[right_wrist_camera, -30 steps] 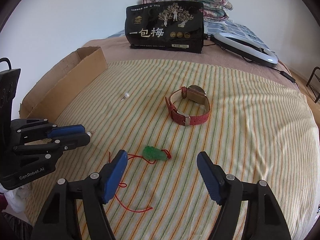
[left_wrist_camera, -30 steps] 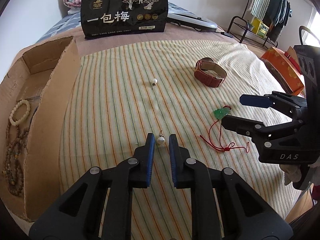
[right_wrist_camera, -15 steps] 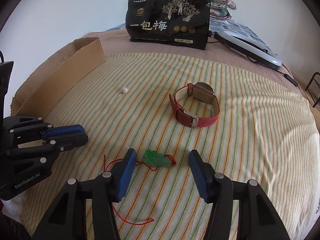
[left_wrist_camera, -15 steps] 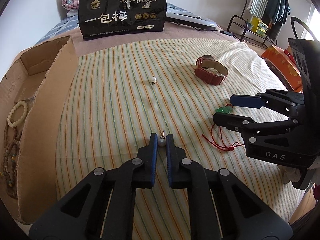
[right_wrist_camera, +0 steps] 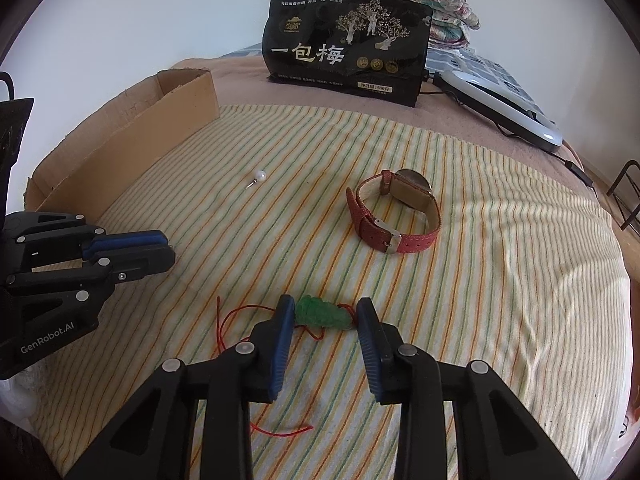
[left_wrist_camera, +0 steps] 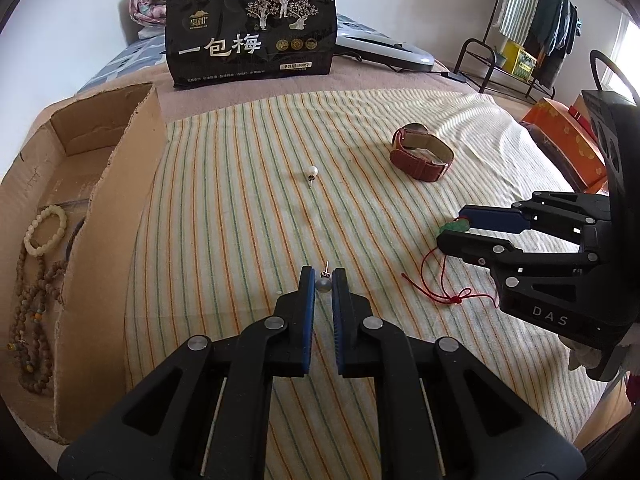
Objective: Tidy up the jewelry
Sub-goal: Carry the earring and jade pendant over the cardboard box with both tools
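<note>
My left gripper (left_wrist_camera: 323, 278) is shut on a pearl earring (left_wrist_camera: 323, 283), its post pointing away from me, just above the striped cloth. A second pearl earring (left_wrist_camera: 312, 172) lies farther out on the cloth; it also shows in the right wrist view (right_wrist_camera: 259, 177). My right gripper (right_wrist_camera: 324, 312) is partly open, its fingers on either side of a green jade pendant (right_wrist_camera: 322, 312) on a red cord (right_wrist_camera: 224, 320); I cannot tell if they touch it. A red-strapped watch (right_wrist_camera: 394, 212) lies beyond it.
A cardboard box (left_wrist_camera: 108, 216) at the left holds a pale bead bracelet (left_wrist_camera: 42, 230) and brown bead strands (left_wrist_camera: 28, 320). A black snack bag (left_wrist_camera: 252, 36) stands at the back. A white device (right_wrist_camera: 500, 108) lies back right. An orange box (left_wrist_camera: 564, 144) sits off the right edge.
My left gripper has shut on the pearl earring and lifted slightly. My right gripper has moved forward and narrowed around the jade pendant.
</note>
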